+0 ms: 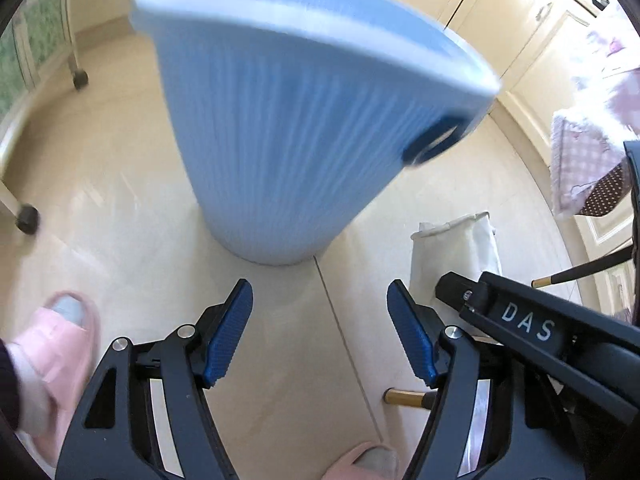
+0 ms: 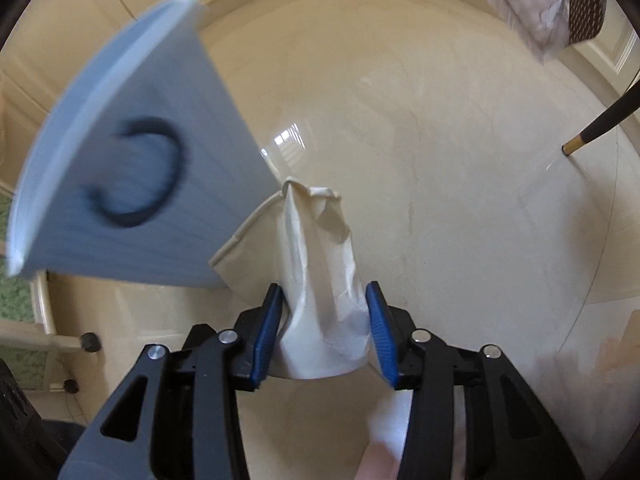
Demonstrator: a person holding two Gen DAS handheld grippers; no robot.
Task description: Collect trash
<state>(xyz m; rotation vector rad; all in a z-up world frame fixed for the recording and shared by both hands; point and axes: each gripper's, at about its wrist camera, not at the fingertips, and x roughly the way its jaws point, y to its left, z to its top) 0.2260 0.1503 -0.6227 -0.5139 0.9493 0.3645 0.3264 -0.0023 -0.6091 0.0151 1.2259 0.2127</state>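
Your pale blue ribbed bin (image 1: 288, 136) fills the centre of the left wrist view, standing on the cream tiled floor (image 1: 120, 208), its rim blurred, a dark oval handle opening on its right side. In the right wrist view that same bin (image 2: 132, 168) leans across the upper left of the frame. Your right gripper (image 2: 324, 336) at the bottom centre has its blue pads (image 2: 267, 336) pinching a crumpled white paper bag (image 2: 320, 280), one pad pressed against each side, the bag's open top reaching up toward the middle of the frame beside the bin. Your left gripper (image 1: 320, 336) at the bottom of its own view stands spread wide, nothing between its blue pads, only bare tile and a grout line below. The left view alone shows you the right gripper's black body from the side at lower right with the white bag (image 1: 456, 252) beside it, pink slippers (image 1: 60, 344) at lower left, and castor wheels (image 1: 27, 219) at the left edge. A gold-tipped chair leg (image 2: 588, 136) sits at the right edge of the right view, patterned cloth (image 2: 536, 4) at upper right.
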